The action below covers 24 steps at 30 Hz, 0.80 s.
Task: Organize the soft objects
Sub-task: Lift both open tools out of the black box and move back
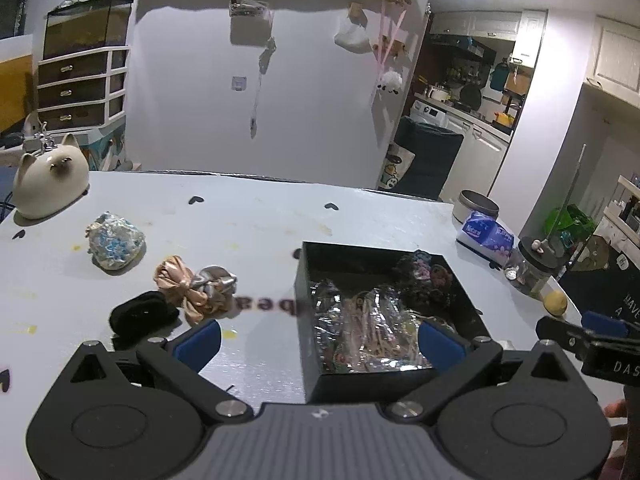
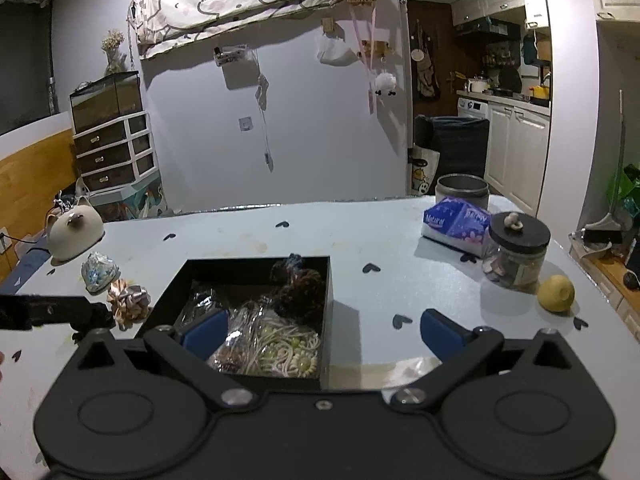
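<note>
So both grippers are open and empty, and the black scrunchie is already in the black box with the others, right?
Not quite. Both the left gripper and right gripper are open and empty, but the black scrunchie lies on the table, left of the black box, as the left wrist view shows.

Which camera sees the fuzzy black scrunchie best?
The left wrist view: the black scrunchie lies in full sight on the table, beside the pink and silver scrunchies. In the right wrist view I cannot find it; the left gripper covers that spot.
</note>
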Available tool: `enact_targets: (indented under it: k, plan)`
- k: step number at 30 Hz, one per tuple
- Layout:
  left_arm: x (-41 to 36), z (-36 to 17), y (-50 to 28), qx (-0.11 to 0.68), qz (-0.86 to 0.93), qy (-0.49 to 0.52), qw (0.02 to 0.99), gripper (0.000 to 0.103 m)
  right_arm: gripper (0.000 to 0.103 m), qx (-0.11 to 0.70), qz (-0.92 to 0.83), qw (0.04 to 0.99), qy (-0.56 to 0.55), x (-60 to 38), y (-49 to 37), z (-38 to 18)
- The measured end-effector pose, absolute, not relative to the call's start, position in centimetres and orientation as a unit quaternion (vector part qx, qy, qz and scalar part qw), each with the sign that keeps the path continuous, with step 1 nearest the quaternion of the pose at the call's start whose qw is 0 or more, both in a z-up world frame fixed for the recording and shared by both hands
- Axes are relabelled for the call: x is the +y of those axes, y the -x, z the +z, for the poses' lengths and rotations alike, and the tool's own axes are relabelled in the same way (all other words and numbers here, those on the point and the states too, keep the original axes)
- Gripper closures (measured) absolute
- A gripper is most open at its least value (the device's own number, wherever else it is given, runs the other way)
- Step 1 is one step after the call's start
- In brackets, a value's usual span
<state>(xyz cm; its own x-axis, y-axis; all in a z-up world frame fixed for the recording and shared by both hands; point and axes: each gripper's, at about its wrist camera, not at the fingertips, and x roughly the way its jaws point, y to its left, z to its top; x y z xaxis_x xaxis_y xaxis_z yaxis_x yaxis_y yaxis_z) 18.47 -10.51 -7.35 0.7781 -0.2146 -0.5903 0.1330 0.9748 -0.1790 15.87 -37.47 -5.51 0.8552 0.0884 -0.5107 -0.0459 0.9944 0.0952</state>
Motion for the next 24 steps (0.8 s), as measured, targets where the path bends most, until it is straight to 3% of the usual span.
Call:
enact_targets:
  k: [24]
  plan:
    - [3.2,-7.4,-20.1,0.314,-0.098,0.046,0.943,0.0,0.0,0.288,0.041,0.955,-0.056,-24.3,-15.8,-5.9]
